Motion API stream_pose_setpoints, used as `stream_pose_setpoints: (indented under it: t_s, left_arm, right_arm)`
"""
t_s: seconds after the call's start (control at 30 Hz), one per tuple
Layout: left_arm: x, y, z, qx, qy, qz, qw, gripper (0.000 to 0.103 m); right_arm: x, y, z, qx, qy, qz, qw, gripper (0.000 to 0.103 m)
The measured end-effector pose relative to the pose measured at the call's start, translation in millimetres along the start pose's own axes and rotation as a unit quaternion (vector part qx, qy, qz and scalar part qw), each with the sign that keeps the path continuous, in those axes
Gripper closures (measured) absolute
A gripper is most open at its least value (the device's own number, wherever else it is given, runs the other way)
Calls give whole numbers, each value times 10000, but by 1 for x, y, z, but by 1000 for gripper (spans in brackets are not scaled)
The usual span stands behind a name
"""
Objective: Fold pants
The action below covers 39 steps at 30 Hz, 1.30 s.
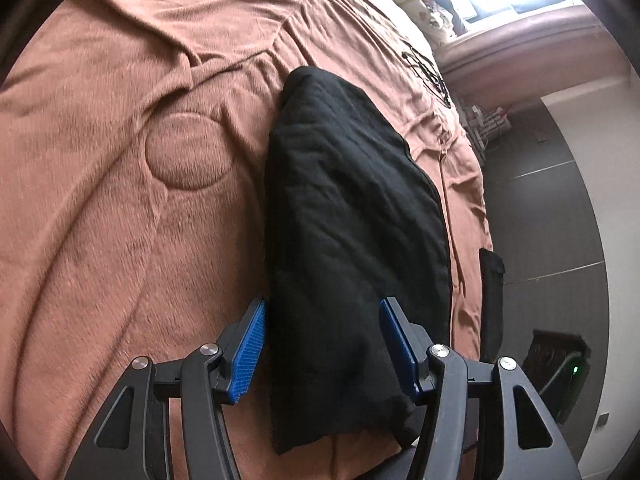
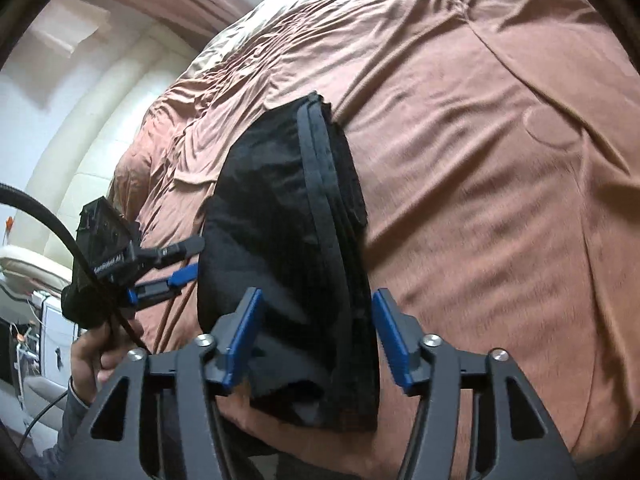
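The black pants lie folded into a compact bundle on the brown bedspread. My left gripper is open, its blue pads on either side of the bundle's near end, holding nothing. In the right wrist view the pants show stacked folded edges along their right side. My right gripper is open, jaws spread over the bundle's near end. The left gripper also shows there, open, at the bundle's left edge, held by a hand.
The bedspread is wrinkled, with an embossed circle. The bed's edge drops to a dark tiled floor on the right of the left wrist view. A black cable runs from the left gripper. A pale headboard stands beyond.
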<state>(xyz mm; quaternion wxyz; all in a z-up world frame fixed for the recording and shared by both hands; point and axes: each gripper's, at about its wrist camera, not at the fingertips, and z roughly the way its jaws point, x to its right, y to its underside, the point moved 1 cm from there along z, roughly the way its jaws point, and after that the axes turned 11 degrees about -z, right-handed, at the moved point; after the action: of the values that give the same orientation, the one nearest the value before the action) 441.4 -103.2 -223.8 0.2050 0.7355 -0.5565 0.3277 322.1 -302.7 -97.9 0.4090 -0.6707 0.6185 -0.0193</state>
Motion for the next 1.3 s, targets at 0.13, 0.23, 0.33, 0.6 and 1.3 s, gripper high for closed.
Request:
stream_pose_setpoints:
  t_s: [0.13,0.23,0.33,0.6,1.3]
  left_arm:
    - [-2,5,2,-24,-2,-34,10000,44]
    - [-5,6,0,-17,22,-105,9999,44]
    - [-11,9,0,-45,75,-215,9997,44]
    - [-21,25,11,-151,214,-434,9987,57]
    - [-38,22,-43,-118,28,-369,9992,85]
  right_arm:
    - [1,-12,16,-51,46,-153,9999,39]
    - [2,-24,29,-142,113,-278,9994,39]
    - [1,-36,42,-191,148,-427,9988,39]
    - [2,-50,78,-430,67,-625,9971,42]
    - [-19,-36,91,-778,-165,-331,9963,51]
